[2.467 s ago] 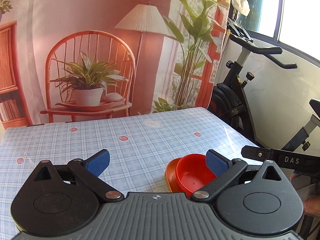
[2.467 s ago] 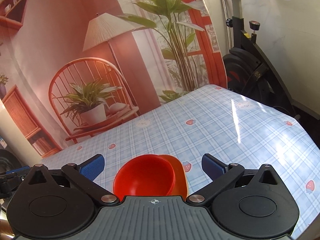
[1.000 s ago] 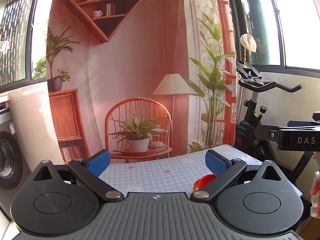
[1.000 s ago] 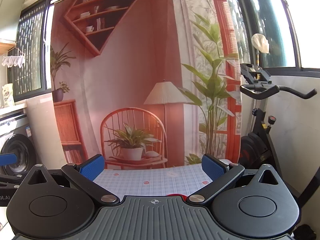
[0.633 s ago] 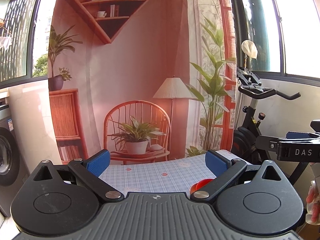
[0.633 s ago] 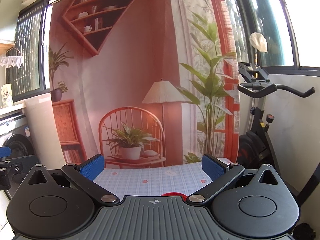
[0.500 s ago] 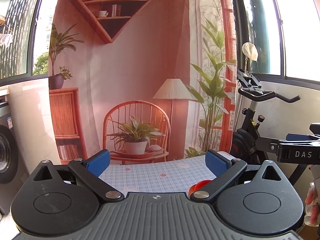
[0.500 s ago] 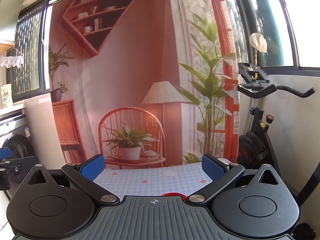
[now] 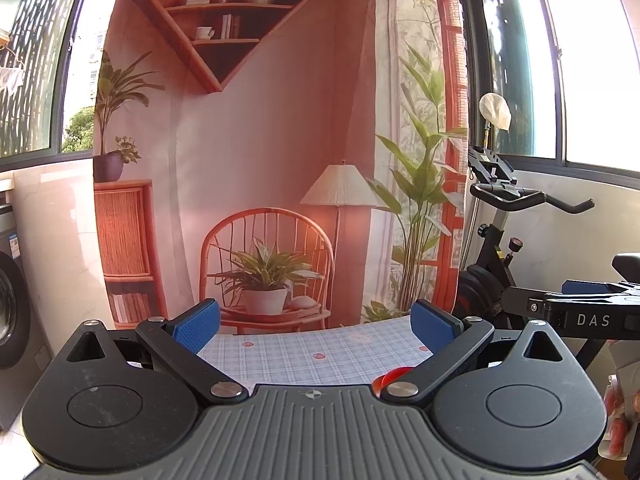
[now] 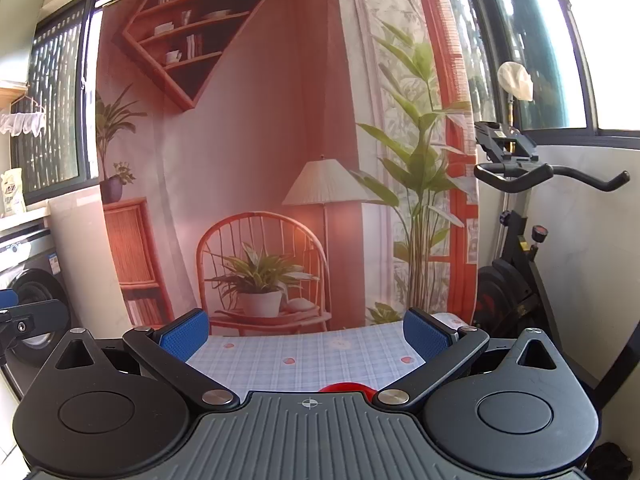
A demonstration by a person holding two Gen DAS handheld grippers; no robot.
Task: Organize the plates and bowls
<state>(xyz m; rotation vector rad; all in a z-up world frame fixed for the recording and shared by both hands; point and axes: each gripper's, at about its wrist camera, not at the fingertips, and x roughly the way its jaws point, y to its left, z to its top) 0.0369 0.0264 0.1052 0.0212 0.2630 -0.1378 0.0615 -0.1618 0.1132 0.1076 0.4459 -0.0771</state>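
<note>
Seemingly light, rigid and slick, the red bowl (image 9: 394, 376) peeks past our spread, empty left gripper (image 9: 316, 320) on the checked counter (image 9: 320, 348); our right gripper (image 10: 302, 330), equally spread, faces its rim, the likeliest hold.

From my left claw (image 9: 316, 326) the table (image 9: 304, 356) runs out ahead, and a bowl (image 9: 394, 374) sits on its near edge, peeking out just behind my right finger. My right claw (image 10: 306, 334) sees that same bowl (image 10: 346, 387) dead centre, right at the bottom between the fingers. A backdrop (image 9: 272, 140) hangs behind the table's far end. The exercise bike (image 9: 504, 240) stands off to the right of the table, the washer (image 10: 36, 304) to the left. My right claw also pokes into the left view, over beside the bike.
</note>
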